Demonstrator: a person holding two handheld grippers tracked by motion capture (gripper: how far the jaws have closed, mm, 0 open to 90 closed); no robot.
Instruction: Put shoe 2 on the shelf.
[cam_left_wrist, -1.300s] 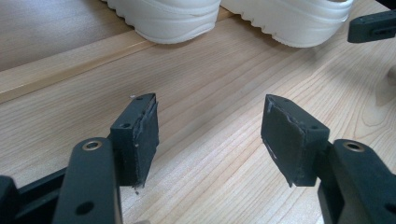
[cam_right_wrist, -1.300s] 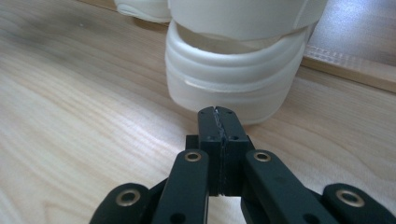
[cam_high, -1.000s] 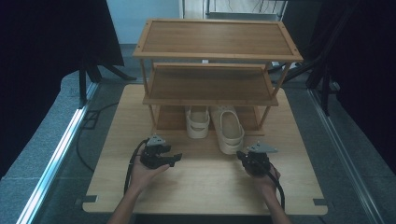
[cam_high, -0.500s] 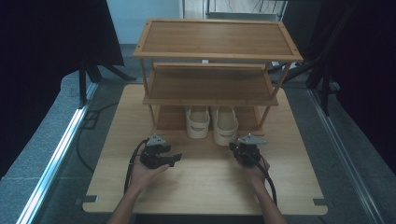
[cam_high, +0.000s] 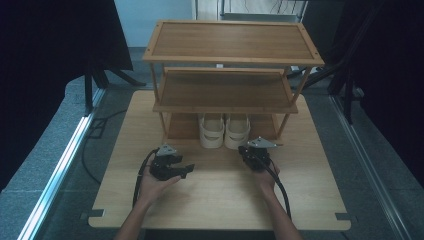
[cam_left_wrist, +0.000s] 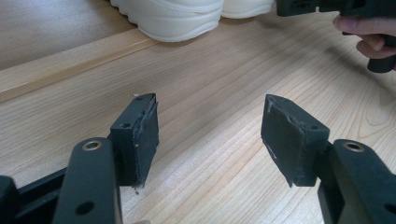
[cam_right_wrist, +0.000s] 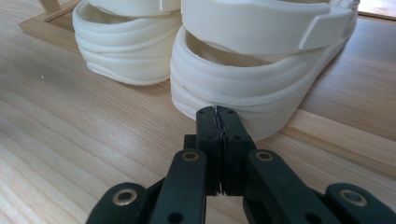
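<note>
Two cream sandals stand side by side, heels toward me, on the bottom tier of a wooden shoe rack: the left sandal and the right sandal. My right gripper is shut with nothing between its jaws. Its tips are right at the right sandal's heel; I cannot tell if they touch. My left gripper lies open and empty on the table, pointing right, short of the left sandal.
The rack has three tiers, and its upper two shelves are bare. The bottom frame rail runs under the sandals' heels. The person's right hand and its gripper appear at the far edge of the left gripper view. Black cables trail from both grippers.
The right gripper moved left and forward to the right sandal's heel. That sandal, which stuck out at an angle, now sits straight and deeper in the rack. The left gripper stayed put.
</note>
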